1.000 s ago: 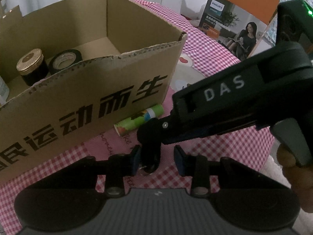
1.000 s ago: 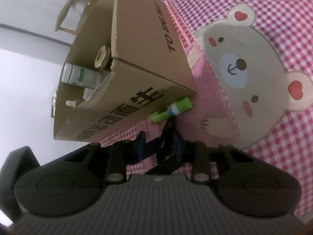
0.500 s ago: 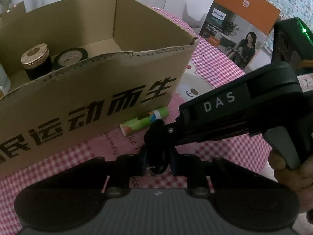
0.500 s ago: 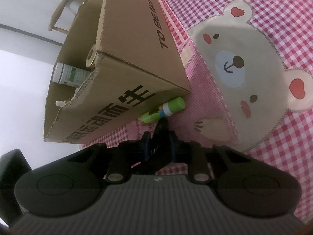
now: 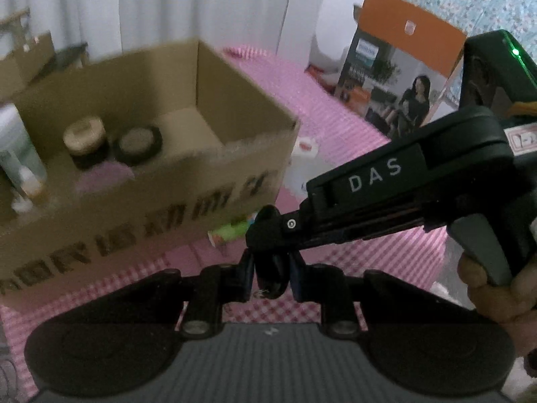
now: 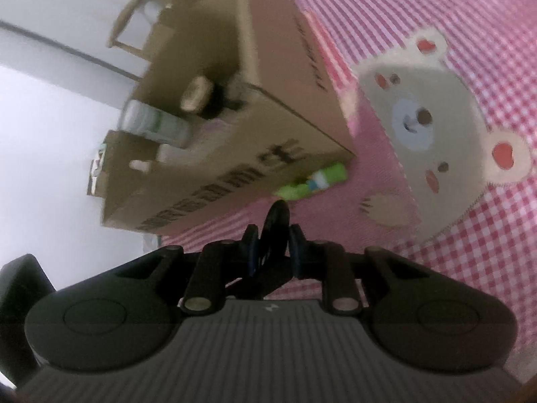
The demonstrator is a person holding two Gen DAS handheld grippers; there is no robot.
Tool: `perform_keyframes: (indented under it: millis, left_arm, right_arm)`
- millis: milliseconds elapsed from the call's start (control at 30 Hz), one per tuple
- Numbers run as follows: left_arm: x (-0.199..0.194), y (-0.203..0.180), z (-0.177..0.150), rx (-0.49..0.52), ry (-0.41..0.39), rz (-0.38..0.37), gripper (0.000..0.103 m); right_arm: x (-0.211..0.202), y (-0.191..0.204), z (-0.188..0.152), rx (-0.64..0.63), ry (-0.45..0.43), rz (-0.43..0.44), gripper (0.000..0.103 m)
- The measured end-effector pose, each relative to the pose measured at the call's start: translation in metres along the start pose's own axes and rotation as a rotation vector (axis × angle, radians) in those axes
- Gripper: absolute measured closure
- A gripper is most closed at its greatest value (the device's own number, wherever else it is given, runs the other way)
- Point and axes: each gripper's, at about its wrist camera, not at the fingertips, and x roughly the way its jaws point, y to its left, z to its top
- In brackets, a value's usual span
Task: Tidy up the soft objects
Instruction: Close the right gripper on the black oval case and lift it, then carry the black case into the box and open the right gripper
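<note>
Both grippers are closed on one small dark round object, held above the pink checked cloth. In the left wrist view the left gripper [image 5: 271,277] pinches this dark object [image 5: 270,275], and the right gripper's black body [image 5: 396,184] reaches in from the right. In the right wrist view the right gripper [image 6: 272,252] is shut on the same dark disc-like object [image 6: 276,226]. The open cardboard box [image 5: 188,181] stands just beyond, also in the right wrist view [image 6: 255,141]. A green tube [image 5: 235,231] lies at the box's front corner, also seen from the right wrist [image 6: 313,181].
Inside the box are a gold-lidded dark jar [image 5: 85,141], a black tape roll [image 5: 139,141], a white bottle [image 5: 16,147] and something pale purple [image 5: 104,176]. An orange Philips carton [image 5: 399,77] stands at the right back. A bear patch [image 6: 433,134] decorates the cloth.
The left gripper closed on the dark object that the right gripper was holding. Both grippers have since risen, so more of the box's inside shows. The view is blurred by motion.
</note>
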Motion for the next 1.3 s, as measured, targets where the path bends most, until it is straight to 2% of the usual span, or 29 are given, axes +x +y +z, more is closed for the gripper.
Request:
perform_keyframes:
  millis: [233, 367, 467, 600, 733, 967, 1300]
  left_arm:
    - [-0.054, -0.006, 0.038, 0.011, -0.123, 0.064, 0.081]
    - [-0.067, 0.007, 0.069, -0.019, -0.171, 0.086, 0.081]
    - [-0.064, 0.020, 0.084, -0.047, -0.171, 0.094, 0.081]
    - [-0.042, 0.038, 0.098, -0.102, -0.118, 0.090, 0.081]
    - [-0.014, 0.060, 0.100, -0.139, -0.026, 0.072, 0.081]
    - [0.033, 0.084, 0.094, -0.204, 0.121, 0.029, 0.085]
    - [0.051, 0.097, 0.096, -0.242, 0.212, 0.022, 0.084]
  right_arm:
    - [-0.043, 0.060, 0.017, -0.182, -0.081, 0.039, 0.084]
    - [-0.053, 0.094, 0.048, -0.277, -0.104, 0.052, 0.084]
    - [-0.049, 0.108, 0.073, -0.317, -0.087, 0.048, 0.084]
    - [-0.026, 0.117, 0.104, -0.342, -0.021, 0.016, 0.084]
    - [0.007, 0.117, 0.121, -0.344, 0.067, -0.040, 0.084]
    - [0.058, 0.100, 0.130, -0.321, 0.223, -0.139, 0.084]
    - [0.099, 0.102, 0.132, -0.388, 0.322, -0.239, 0.083]
